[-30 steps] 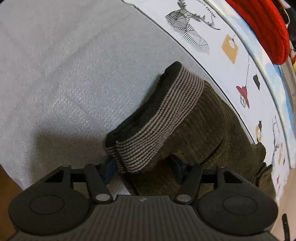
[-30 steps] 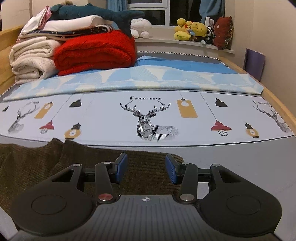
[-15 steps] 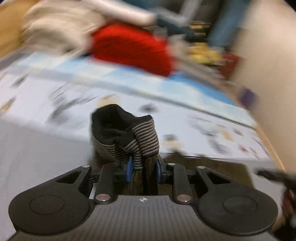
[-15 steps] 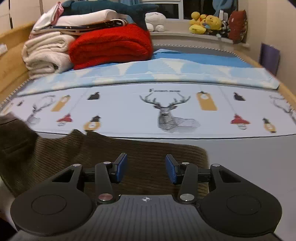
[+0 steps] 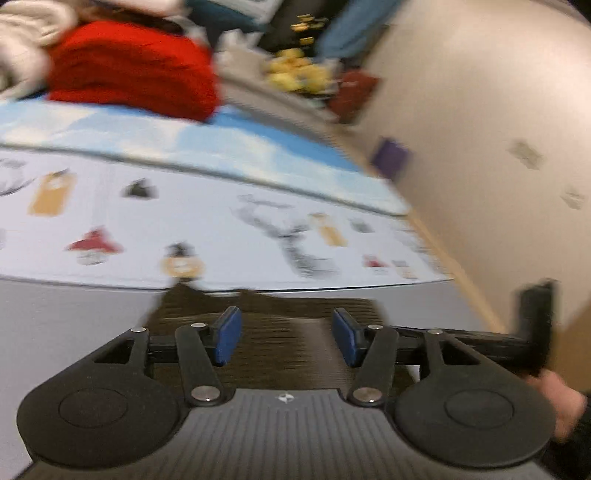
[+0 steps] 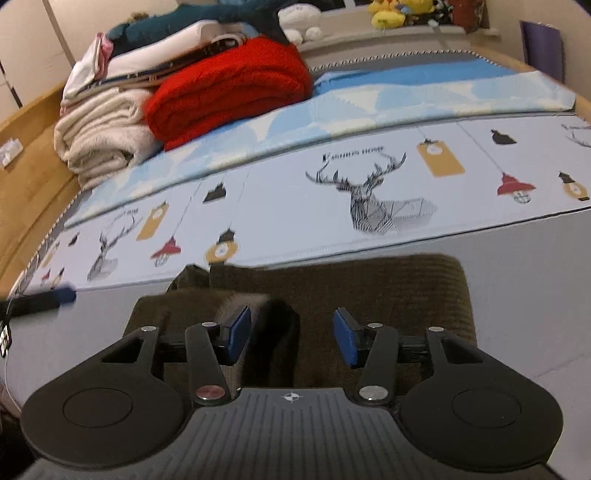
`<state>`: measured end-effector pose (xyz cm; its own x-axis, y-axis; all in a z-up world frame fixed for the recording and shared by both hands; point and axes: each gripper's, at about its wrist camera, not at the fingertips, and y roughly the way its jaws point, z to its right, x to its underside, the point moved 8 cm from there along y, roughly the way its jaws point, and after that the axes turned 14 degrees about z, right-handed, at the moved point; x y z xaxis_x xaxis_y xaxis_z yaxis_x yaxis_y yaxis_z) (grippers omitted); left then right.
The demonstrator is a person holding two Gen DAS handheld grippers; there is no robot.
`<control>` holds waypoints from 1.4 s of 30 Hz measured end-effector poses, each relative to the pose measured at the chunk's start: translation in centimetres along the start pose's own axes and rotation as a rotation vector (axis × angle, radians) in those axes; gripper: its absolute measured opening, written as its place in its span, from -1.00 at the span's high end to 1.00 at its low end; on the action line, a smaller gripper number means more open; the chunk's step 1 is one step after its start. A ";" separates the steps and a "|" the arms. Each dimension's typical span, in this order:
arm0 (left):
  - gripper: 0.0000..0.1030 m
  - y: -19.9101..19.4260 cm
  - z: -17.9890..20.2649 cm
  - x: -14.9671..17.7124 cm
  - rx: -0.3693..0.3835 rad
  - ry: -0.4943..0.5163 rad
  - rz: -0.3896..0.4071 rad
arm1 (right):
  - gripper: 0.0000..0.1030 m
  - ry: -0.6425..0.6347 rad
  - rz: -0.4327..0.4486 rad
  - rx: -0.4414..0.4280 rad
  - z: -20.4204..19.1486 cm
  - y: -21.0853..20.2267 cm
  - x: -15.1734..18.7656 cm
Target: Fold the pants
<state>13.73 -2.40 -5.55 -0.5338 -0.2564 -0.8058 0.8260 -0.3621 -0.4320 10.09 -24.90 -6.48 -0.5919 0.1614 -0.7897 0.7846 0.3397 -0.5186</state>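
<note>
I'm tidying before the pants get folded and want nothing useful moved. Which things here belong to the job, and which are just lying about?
Belongs to the job:
- brown pants
- left tongs, opening, nothing gripped
- right tongs, opening, nothing gripped

Just lying about:
- red blanket
- cream blanket
- yellow plush toys
- deer-print sheet

pants (image 6: 369, 288) on bed (image 6: 517, 295), blankets (image 6: 229, 88) behind

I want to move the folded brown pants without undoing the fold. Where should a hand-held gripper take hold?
Probably the rounded right-hand edge of the brown pants, coming in from the right over the bare grey sheet. That edge looks like a doubled bend and lies flat, so both layers should stay together; the left end is lumpy and uneven.
</note>
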 end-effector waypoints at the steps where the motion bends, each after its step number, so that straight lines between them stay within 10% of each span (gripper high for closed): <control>1: -0.17 0.5 -0.9 0.4 -0.044 0.009 -0.025 | -0.11 0.004 -0.017 -0.006 -0.2 0.3 0.3; 12: -0.18 0.9 -5.2 2.5 -0.156 0.109 -0.143 | -0.51 0.018 -0.350 -0.013 -3.6 5.5 6.3; 20: -0.19 0.1 -5.2 2.5 -0.167 0.139 -0.138 | -0.90 0.072 -0.402 0.047 -3.5 7.7 7.5; 22: -0.19 0.1 -5.3 2.5 -0.170 0.141 -0.139 | -0.83 0.053 -0.388 0.035 -3.9 7.8 7.4; 24: -0.19 0.0 -5.5 2.4 -0.177 0.139 -0.138 | -0.24 0.051 -0.366 -0.016 -4.6 7.6 6.8; 27: -0.19 -0.1 -5.9 2.1 -0.194 0.129 -0.125 | 0.11 -0.002 -0.330 -0.042 -5.2 6.7 6.1; 36: -0.17 -0.3 -5.7 0.5 -0.222 0.089 -0.041 | 0.38 0.050 -0.041 -0.189 -4.5 -0.3 -0.3; 42: -0.17 0.3 -2.8 -0.3 -0.127 0.108 0.012 | 0.43 0.186 0.118 -0.067 3.6 -5.6 -3.6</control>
<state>14.66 0.03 -6.60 -0.5069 -0.1597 -0.8471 0.8521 -0.2416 -0.4644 8.51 -30.70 -1.89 -0.5256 0.3696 -0.7663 0.8400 0.3679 -0.3987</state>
